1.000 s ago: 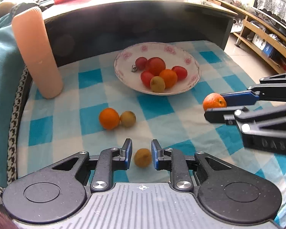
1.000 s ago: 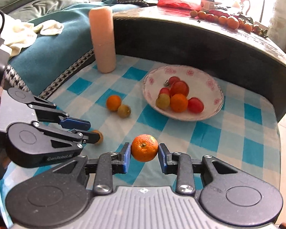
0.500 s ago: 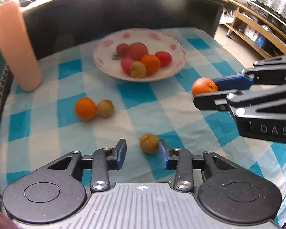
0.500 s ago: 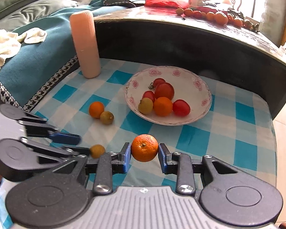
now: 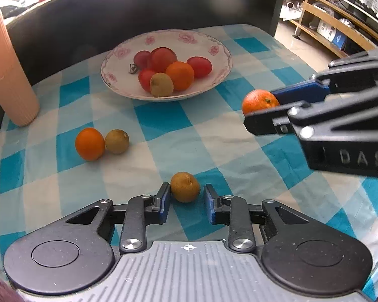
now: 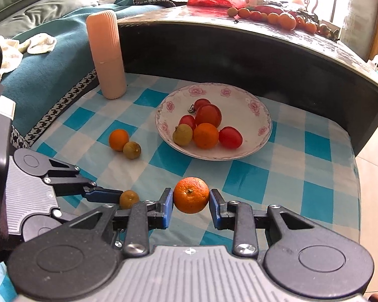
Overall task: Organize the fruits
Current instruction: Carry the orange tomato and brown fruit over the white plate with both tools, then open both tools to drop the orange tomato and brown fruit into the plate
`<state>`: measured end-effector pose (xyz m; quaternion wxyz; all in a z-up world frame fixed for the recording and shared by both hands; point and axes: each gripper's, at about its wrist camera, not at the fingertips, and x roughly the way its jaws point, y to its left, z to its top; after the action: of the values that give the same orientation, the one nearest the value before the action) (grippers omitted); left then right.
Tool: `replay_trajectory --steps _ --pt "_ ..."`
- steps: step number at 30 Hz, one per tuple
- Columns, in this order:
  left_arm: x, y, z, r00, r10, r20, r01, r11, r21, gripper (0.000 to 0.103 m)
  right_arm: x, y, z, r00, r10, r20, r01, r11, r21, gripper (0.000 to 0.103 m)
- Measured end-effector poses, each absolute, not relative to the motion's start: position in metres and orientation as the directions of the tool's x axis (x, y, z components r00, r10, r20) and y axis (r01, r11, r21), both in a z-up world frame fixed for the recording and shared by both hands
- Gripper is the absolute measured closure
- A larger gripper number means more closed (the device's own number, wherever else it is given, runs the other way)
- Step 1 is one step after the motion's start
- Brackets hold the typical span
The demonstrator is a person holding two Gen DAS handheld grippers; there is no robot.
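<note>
A small brown fruit lies on the blue-checked cloth between the fingers of my left gripper. Its jaws are closing, and a thin gap still shows at the right pad. In the right wrist view the same fruit sits by the left gripper's blue finger. My right gripper is shut on a mandarin, held just above the cloth; the mandarin also shows in the left wrist view. The flowered plate holds tomatoes, an orange and a brownish fruit. An orange and another brown fruit lie touching on the cloth.
A tall peach ribbed cylinder stands at the cloth's far left corner. A dark raised counter wall closes the back, with more fruit on its top. The table edge and floor are on the right; a teal blanket lies left.
My left gripper has sunk and moved forward over the small brown fruit; its jaws widened, then narrowed around it. The right gripper kept still with the mandarin.
</note>
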<state>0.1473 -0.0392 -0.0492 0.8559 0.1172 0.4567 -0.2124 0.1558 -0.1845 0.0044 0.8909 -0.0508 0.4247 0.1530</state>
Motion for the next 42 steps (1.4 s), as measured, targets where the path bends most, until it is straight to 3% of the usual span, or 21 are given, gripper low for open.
replay_trajectory --steps 17,30,42 --pt "0.146 -0.044 -0.024 0.541 -0.291 -0.789 0.492 0.87 0.017 0.071 0.159 -0.19 0.004 0.596 0.214 -0.774 -0.303 0.953 0.03 0.057" --pt "0.197 -0.042 0.002 0.613 -0.296 -0.733 0.44 0.898 0.005 0.071 0.189 -0.195 0.014 0.637 0.195 -0.745 -0.275 0.961 0.017 0.057" --pt "0.241 -0.035 -0.004 0.623 -0.26 -0.738 0.39 0.921 0.005 0.07 0.247 -0.201 0.014 0.683 0.167 -0.711 -0.231 0.973 0.006 0.057"
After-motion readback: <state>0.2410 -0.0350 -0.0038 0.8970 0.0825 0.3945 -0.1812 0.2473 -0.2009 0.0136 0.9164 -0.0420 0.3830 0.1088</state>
